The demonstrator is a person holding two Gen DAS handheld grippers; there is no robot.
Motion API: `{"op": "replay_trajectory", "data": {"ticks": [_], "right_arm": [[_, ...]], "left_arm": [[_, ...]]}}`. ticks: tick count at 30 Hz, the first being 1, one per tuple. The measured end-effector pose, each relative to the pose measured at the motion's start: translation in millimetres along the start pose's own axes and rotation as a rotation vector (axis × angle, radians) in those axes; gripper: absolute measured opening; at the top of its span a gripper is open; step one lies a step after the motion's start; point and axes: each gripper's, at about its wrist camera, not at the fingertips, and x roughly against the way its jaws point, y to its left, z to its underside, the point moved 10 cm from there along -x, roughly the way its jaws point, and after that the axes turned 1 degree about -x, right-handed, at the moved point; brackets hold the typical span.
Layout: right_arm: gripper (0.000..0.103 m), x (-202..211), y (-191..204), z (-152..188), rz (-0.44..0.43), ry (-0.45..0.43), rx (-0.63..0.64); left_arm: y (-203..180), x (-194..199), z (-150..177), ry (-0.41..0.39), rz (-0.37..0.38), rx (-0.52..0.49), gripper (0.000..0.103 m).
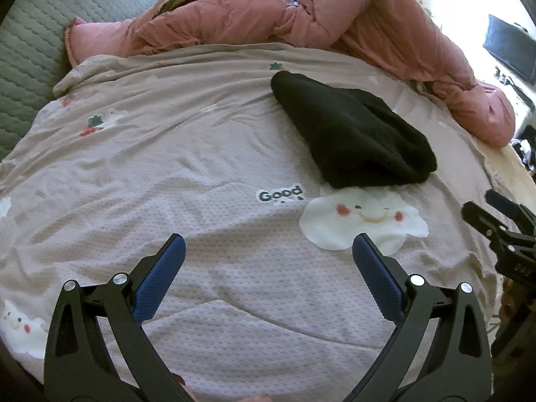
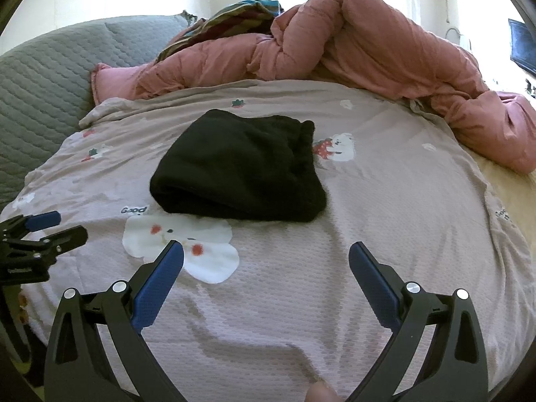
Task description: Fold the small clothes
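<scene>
A black fleece garment lies folded in a thick bundle on the mauve patterned bedsheet. From the right wrist the same black garment sits just ahead, above a white cloud print. My left gripper hovers open over bare sheet, to the near left of the garment. My right gripper is open too, a short way in front of the garment, touching nothing. Each gripper shows at the edge of the other's view: the right gripper and the left gripper.
A rumpled pink duvet runs along the far side of the bed with a striped cloth on it. A grey quilted headboard stands at the left. The bed's right edge drops off.
</scene>
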Motion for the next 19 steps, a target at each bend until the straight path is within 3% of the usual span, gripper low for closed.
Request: {"op": "replay_trajectory", "data": {"ticks": [5, 8, 11, 16, 19], "right_arm": [[0.098, 12, -58, 1, 0.154, -0.038, -0.118], [0.098, 32, -121, 11, 0.285, -0.050, -0.250], [0.098, 66, -203, 35, 0.491, -0.052, -0.375], [0.098, 161, -363, 127, 0.915, 0.016, -0.652], [0.098, 213, -432, 208, 1.052, 0.104, -0.894]], "left_arm": [[16, -4, 0, 0.021, -0.026, 0.052, 0.093], [37, -6, -6, 0.019, -0.044, 0.102, 0.093], [67, -9, -17, 0.026, -0.071, 0.144, 0.093], [178, -19, -36, 0.070, -0.173, 0.312, 0.093], [261, -19, -43, 0.073, -0.288, 0.418, 0.093]]}}
